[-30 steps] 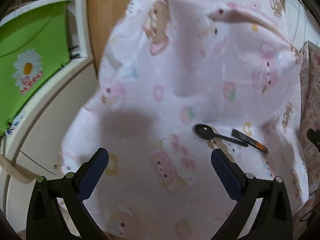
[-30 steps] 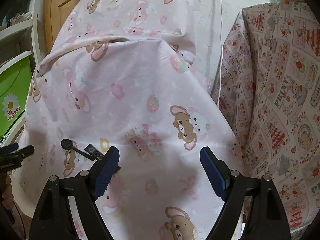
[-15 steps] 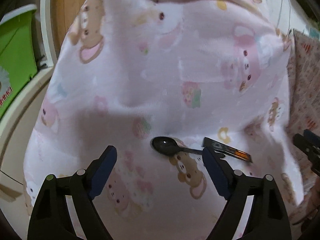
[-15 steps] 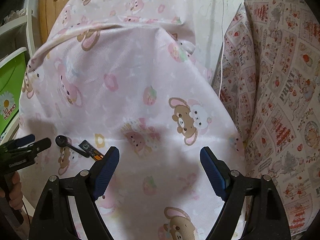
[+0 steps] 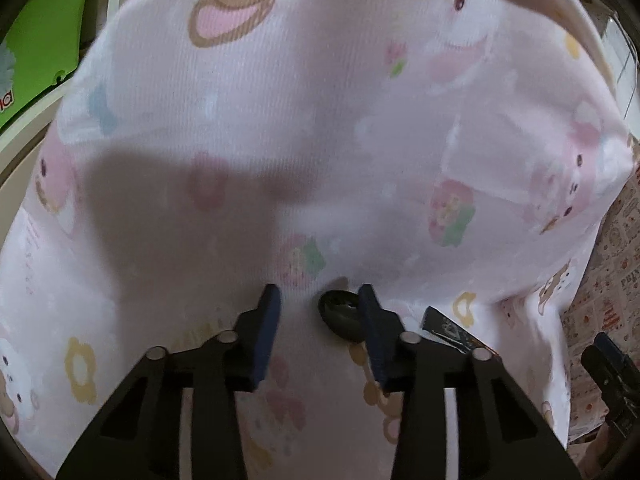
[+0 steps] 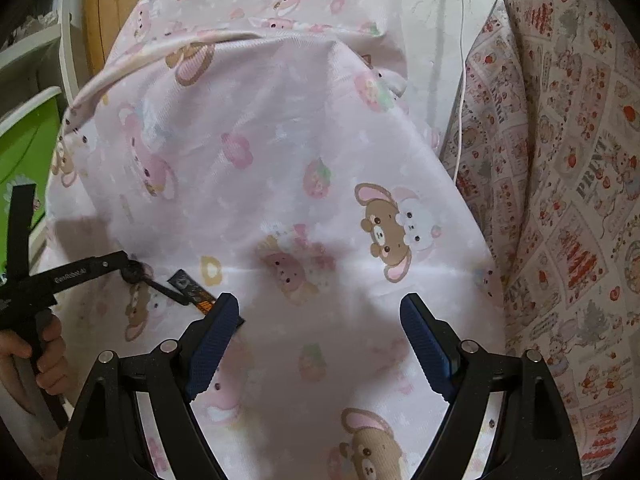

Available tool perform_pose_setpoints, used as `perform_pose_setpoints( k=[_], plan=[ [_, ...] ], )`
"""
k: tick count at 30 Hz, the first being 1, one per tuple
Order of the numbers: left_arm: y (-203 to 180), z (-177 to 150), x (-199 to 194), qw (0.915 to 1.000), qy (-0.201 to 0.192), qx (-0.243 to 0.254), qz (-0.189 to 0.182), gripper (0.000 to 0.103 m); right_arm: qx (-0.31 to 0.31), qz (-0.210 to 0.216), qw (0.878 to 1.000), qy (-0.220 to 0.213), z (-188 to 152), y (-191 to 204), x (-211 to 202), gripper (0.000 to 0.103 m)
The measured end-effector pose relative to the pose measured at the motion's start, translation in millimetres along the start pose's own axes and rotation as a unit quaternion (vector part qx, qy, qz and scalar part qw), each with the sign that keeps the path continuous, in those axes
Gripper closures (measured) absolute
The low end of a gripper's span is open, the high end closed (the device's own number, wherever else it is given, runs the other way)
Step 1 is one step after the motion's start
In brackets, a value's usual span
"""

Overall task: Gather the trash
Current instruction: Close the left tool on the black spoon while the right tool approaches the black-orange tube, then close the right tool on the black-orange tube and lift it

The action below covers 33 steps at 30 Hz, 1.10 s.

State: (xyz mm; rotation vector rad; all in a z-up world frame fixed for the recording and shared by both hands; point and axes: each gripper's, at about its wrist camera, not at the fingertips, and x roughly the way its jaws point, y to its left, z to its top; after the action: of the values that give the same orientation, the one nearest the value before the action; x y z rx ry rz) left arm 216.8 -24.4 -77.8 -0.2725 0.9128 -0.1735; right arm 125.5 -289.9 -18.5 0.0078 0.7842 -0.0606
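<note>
My left gripper (image 5: pixel 318 306) stands narrowed but not closed, gripping nothing; the black spoon (image 5: pixel 340 314) has its bowl just inside my right-hand finger, its handle running away rightward under that finger toward the dark wrapper (image 5: pixel 456 330) beyond; my right gripper (image 6: pixel 320 320), jaws wide and empty, hangs farther off.

A black plastic spoon (image 5: pixel 340 314) lies flat on the pink cartoon-print sheet (image 5: pixel 320 120); just beside its handle lies a dark torn wrapper (image 6: pixel 191 291).
</note>
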Motion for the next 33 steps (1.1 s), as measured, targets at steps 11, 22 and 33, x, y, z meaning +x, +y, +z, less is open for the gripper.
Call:
perform_pose_setpoints(
  k=[11,22,33],
  plan=[
    [-4,4,-7,0.9999,0.001,0.007,-0.011,0.101,-0.038,0.02,0.999,0.022,-6,17,12,0.018],
    [-22,3,-101,0.9878,-0.121,0.081,0.056,0.101,-0.118,0.07,0.989,0.053,-6,64,38,0.019],
    [-10,10,-154,0.9689,-0.194,0.106,0.112,0.101,-0.129,0.065,0.987,0.068,-9,88,63,0.019]
  ],
)
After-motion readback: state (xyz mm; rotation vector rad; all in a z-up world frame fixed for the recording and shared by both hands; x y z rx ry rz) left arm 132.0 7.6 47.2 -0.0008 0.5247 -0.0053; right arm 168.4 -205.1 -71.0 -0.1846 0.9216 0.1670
